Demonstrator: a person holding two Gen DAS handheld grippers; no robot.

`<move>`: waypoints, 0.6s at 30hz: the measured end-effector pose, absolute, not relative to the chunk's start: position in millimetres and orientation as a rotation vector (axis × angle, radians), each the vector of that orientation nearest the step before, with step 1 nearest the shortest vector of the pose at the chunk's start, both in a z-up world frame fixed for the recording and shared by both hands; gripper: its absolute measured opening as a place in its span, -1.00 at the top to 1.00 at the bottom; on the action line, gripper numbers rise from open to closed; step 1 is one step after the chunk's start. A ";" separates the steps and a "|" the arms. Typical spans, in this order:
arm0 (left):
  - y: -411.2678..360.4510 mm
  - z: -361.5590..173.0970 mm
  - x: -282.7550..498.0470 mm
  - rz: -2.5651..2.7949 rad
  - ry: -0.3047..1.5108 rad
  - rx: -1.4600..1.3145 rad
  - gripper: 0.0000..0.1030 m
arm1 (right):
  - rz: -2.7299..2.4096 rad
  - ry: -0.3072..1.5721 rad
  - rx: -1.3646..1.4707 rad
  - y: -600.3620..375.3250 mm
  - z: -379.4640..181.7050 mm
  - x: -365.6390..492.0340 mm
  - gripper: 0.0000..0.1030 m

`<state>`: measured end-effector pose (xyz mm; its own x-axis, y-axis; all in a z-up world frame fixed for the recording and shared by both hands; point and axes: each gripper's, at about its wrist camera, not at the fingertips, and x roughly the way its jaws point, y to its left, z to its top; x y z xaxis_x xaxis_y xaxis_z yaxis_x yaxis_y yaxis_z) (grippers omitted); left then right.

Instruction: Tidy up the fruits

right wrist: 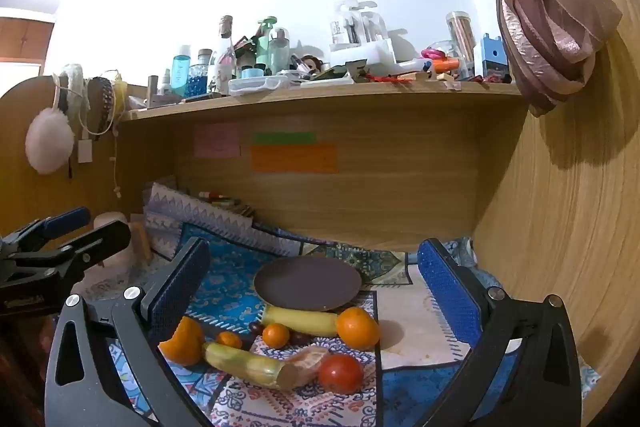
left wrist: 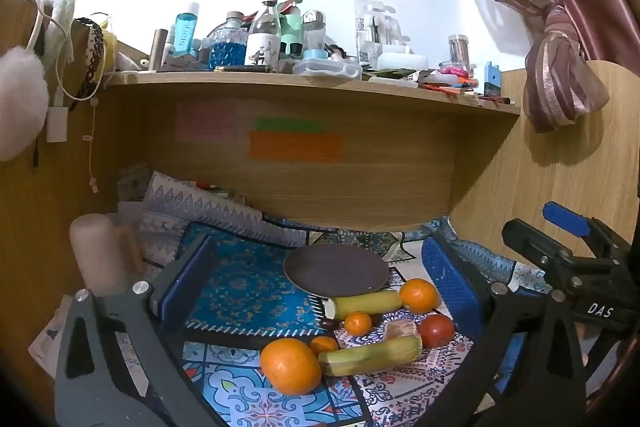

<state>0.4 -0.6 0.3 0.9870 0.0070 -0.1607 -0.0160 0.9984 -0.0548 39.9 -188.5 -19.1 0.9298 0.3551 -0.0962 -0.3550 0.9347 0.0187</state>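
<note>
A dark brown plate (left wrist: 336,271) (right wrist: 307,283) lies empty on the patterned cloth. In front of it lie two bananas (left wrist: 366,303) (right wrist: 248,363), two large oranges (left wrist: 290,365) (right wrist: 357,327), two small mandarins (left wrist: 357,323) (right wrist: 275,335), a red tomato (left wrist: 436,331) (right wrist: 340,373) and a dark small fruit (left wrist: 329,324). My left gripper (left wrist: 316,291) is open and empty, above the fruit. My right gripper (right wrist: 316,291) is open and empty, also above the fruit. Each gripper shows at the edge of the other's view.
A wooden shelf (left wrist: 312,83) crowded with bottles and boxes hangs above the desk, over a wooden back panel (right wrist: 360,195). A cream cylinder (left wrist: 98,255) stands at the left. A wooden side wall (right wrist: 560,227) and a tied curtain (right wrist: 552,39) are at the right.
</note>
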 end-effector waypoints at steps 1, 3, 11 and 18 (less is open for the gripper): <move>-0.9 0.5 0.8 0.009 0.162 -0.056 -1.00 | 0.358 0.099 -0.001 -188.0 -20.1 40.1 -1.00; -1.5 1.0 1.3 0.002 0.163 -0.057 -1.00 | 0.355 0.103 -0.003 -186.8 -22.3 40.8 -1.00; 3.2 -0.3 2.8 -0.002 0.144 -0.057 -1.00 | 0.357 0.087 0.005 -192.7 -21.0 35.3 -1.00; 0.7 4.0 -3.1 0.010 0.134 -0.058 -1.00 | 0.356 0.080 0.003 -191.3 -18.8 35.0 -1.00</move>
<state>-3.1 0.8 4.0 0.9910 0.0063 -0.1338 -0.0141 0.9983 -0.0572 35.0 -191.3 -18.8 0.9342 0.3481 -0.0775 -0.3478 0.9374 0.0173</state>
